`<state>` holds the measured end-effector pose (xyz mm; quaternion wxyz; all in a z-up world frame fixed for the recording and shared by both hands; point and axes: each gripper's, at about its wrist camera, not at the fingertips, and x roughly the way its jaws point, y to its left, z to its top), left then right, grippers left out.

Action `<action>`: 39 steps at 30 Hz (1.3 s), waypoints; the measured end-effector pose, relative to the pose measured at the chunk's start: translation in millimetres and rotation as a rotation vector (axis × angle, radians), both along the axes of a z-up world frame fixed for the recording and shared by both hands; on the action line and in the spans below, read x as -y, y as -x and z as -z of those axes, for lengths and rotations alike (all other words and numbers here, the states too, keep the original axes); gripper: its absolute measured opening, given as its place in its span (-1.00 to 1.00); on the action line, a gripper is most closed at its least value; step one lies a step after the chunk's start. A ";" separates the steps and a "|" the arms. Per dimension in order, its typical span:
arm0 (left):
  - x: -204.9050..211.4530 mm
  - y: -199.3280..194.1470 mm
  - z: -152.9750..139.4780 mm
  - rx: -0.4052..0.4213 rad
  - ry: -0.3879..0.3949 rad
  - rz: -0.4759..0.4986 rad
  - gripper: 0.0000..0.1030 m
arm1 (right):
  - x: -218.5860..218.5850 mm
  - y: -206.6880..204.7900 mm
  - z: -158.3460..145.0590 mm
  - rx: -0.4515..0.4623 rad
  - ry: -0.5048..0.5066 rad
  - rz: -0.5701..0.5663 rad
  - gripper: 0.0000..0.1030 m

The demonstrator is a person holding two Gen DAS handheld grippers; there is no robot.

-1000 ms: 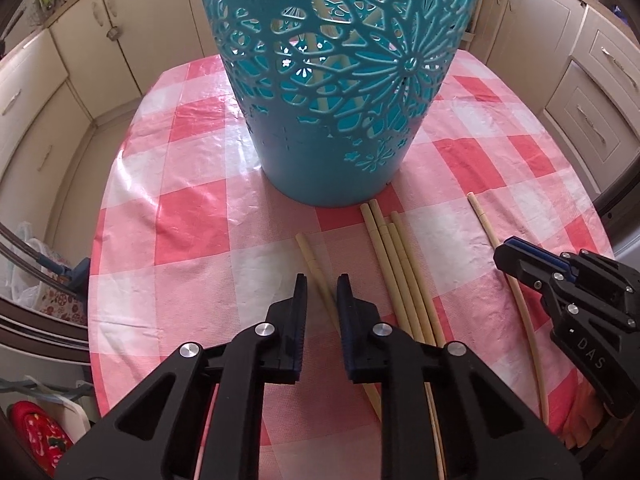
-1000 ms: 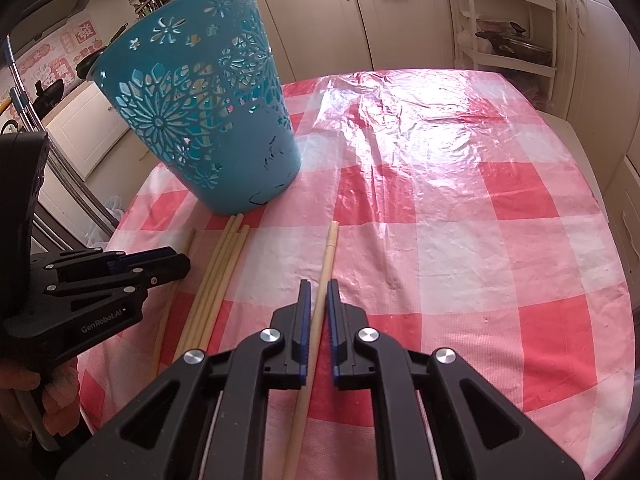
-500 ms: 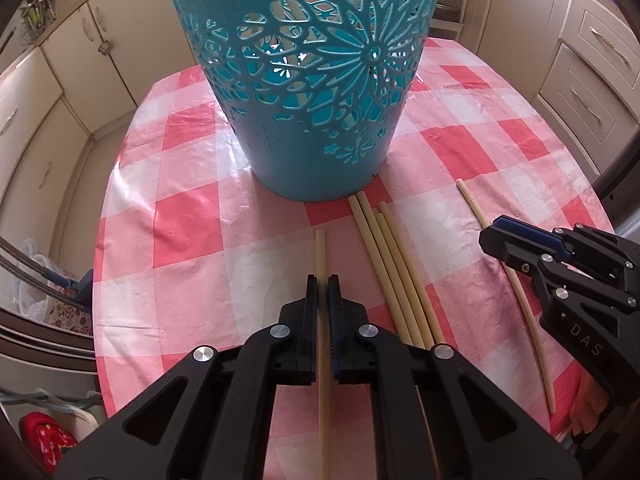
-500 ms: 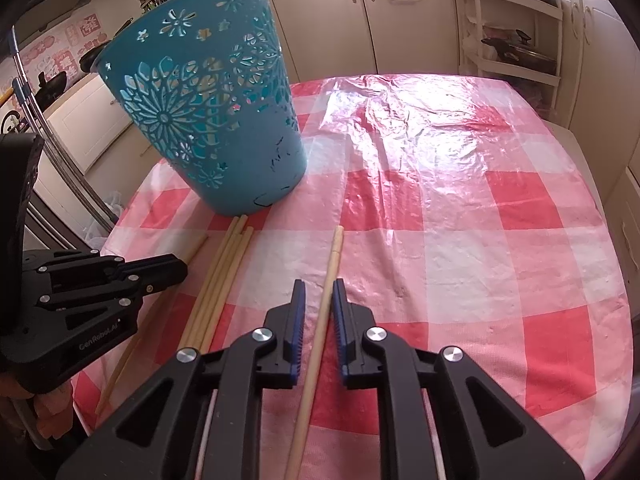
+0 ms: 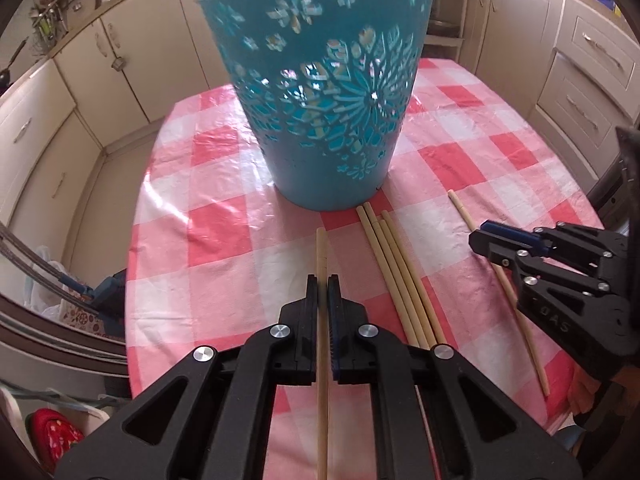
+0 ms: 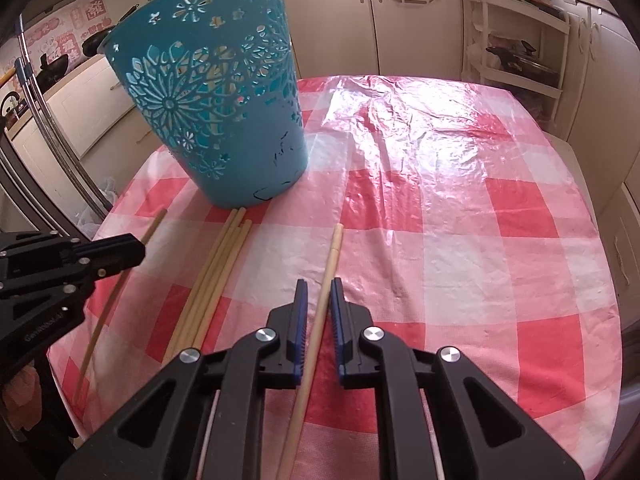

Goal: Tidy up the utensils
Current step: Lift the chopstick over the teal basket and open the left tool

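Observation:
My left gripper [image 5: 322, 286] is shut on a long bamboo chopstick [image 5: 321, 252] and holds it above the checked tablecloth, pointing at the teal cut-out basket [image 5: 320, 92]. My right gripper [image 6: 319, 292] is slightly open around another chopstick [image 6: 334, 248], which lies between its fingers without being clamped. A bundle of several chopsticks [image 5: 396, 272] lies on the cloth between the two grippers, its ends near the basket's base. The bundle also shows in the right wrist view [image 6: 216, 272], with the basket [image 6: 216, 100] behind it.
The round table carries a red and white checked plastic cloth [image 6: 460, 208], with its edge close on the left and front. Cream kitchen cabinets [image 5: 80, 92] surround it. A white shelf rack [image 6: 520, 48] stands behind the table.
My left gripper closed on the chopstick and lifted it back, so the basket now looks farther and its rim shows. My right gripper opened a little around its chopstick.

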<state>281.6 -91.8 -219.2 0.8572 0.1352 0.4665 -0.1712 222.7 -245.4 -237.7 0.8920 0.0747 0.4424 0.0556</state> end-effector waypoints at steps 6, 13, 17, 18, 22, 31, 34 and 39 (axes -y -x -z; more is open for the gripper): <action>-16.1 31.6 -27.6 0.040 0.051 -0.032 -0.91 | 0.4 1.7 0.6 0.005 0.008 -0.006 -0.78; -47.1 57.9 -84.7 0.117 0.203 -0.082 -0.91 | 3.4 8.3 0.4 -0.003 -0.006 -0.008 -0.78; -54.1 65.2 -119.9 0.190 0.270 -0.093 -0.91 | 4.5 12.0 -0.5 -0.012 -0.011 -0.010 -0.78; -55.5 65.9 -130.1 0.212 0.286 -0.095 -0.91 | 4.4 13.1 -0.6 -0.014 -0.012 -0.011 -0.78; -59.4 63.1 -164.7 0.293 0.347 -0.108 -0.91 | 3.5 16.0 -0.9 -0.017 -0.009 -0.016 -0.78; -36.7 17.9 -227.1 0.489 0.373 -0.123 -0.91 | 4.4 14.9 -0.5 -0.022 -0.031 -0.008 -0.78; -25.2 -9.2 -235.1 0.512 0.394 -0.141 -0.91 | 6.3 14.4 -0.5 -0.027 -0.049 -0.004 -0.78; -5.2 -48.4 -241.3 0.575 0.409 -0.163 -0.91 | 7.0 12.4 0.0 -0.033 -0.073 -0.005 -0.78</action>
